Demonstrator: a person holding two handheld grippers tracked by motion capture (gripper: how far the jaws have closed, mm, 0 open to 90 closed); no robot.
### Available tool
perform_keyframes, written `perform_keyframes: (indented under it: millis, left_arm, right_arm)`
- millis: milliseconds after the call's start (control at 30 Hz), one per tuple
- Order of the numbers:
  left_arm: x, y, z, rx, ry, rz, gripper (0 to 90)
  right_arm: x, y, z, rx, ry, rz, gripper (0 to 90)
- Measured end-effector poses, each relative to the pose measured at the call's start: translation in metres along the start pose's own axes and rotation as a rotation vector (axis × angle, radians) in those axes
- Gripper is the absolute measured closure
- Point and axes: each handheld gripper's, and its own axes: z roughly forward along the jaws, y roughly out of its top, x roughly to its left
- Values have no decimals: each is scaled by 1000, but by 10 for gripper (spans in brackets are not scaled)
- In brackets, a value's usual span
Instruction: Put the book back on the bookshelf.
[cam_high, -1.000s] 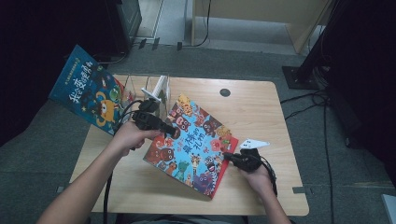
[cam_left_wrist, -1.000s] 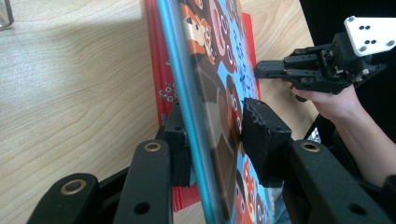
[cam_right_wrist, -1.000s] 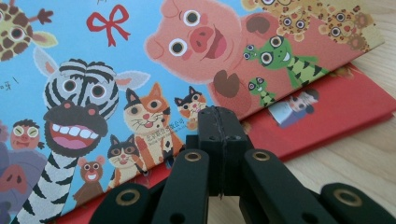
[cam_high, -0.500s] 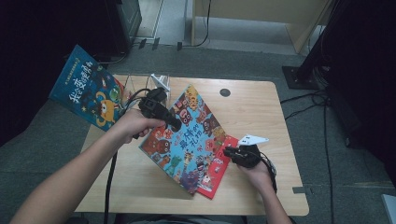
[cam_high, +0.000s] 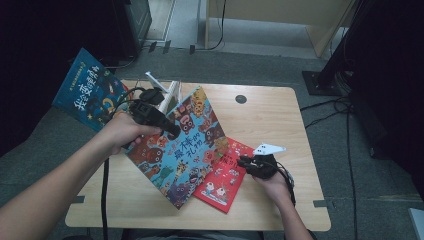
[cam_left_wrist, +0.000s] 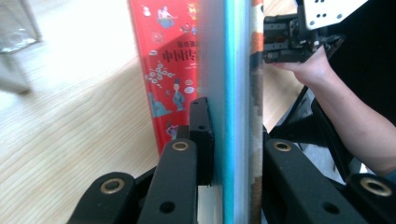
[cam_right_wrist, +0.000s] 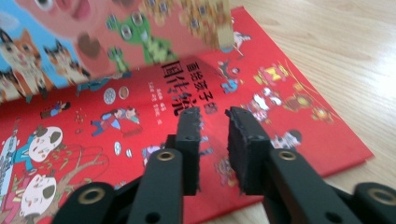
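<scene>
Nearest the person, the right gripper rests low over the red book, which lies flat on the wooden table near its near right part — its jaws have just been opening and stand a little apart, nothing between them. To the left, the colourful picture book is tilted up off the red book, its near corner overlapping it. The left gripper has just been closing and pinches the picture book's upper left edge, pads pressed on both faces. Farther left, beyond the table's edge, lies a blue book.
</scene>
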Motion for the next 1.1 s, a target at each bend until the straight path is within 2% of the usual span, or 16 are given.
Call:
perform_keyframes:
  millis: [100, 200, 400, 567, 633, 833, 1000, 1100]
  left_arm:
    - [4, -12, -15, -24, 19, -27, 809]
    - [12, -23, -26, -39, 22, -52, 810]
    - [29, -49, -48, -86, 61, -113, 808]
    - [43, -72, -65, -130, 72, -169, 808]
    - [45, -79, -70, -135, 79, -178, 807]
    - [55, -101, -86, -179, 92, -225, 805]
    - [63, -119, -100, -200, 94, -267, 806]
    - [68, -132, -110, -212, 115, -295, 805]
  right_arm:
    - [1, 2, 4, -10, -14, -9, 635]
    - [2, 6, 10, 16, -28, -23, 601]
    - [3, 12, 20, 16, -21, -43, 600]
    - [3, 13, 26, 12, -16, -50, 592]
    - [2, 16, 30, 40, -15, -47, 566]
    - [3, 19, 38, 67, -29, -85, 550]
    - [2, 19, 40, 64, -31, -91, 550]
    - [1, 19, 40, 60, -32, -93, 551]
